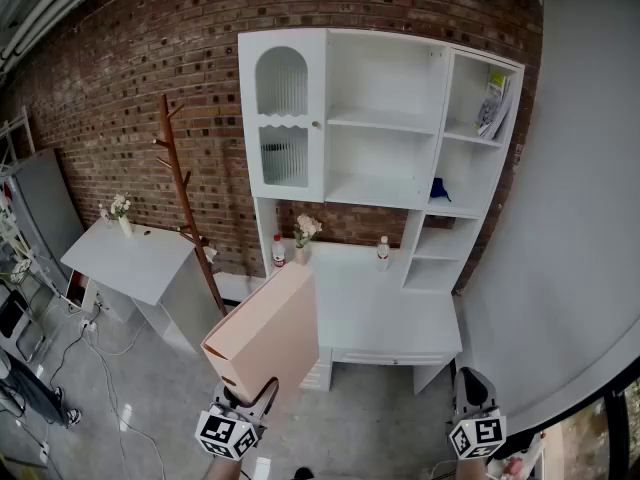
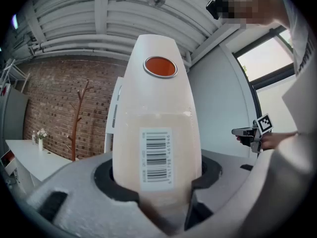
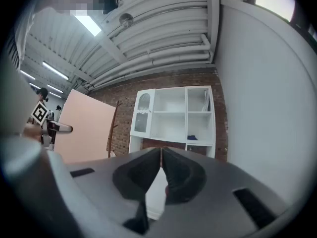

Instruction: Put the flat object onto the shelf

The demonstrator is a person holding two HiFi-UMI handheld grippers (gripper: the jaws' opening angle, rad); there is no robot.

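**Flat pink box held in the air, short of the white shelf unit**

My left gripper (image 1: 247, 398) is clamped on the lower end of the flat pink box (image 1: 268, 333). The box stands tilted above the floor, in front of the white desk (image 1: 385, 313) and below the shelf unit (image 1: 385, 128) on the brick wall. Its narrow face carries a barcode label (image 2: 156, 157) and an orange round mark (image 2: 160, 67), and it faces the left gripper view. My right gripper (image 1: 470, 393) hangs low at the right, well apart from the box, with its jaws pressed together on nothing.
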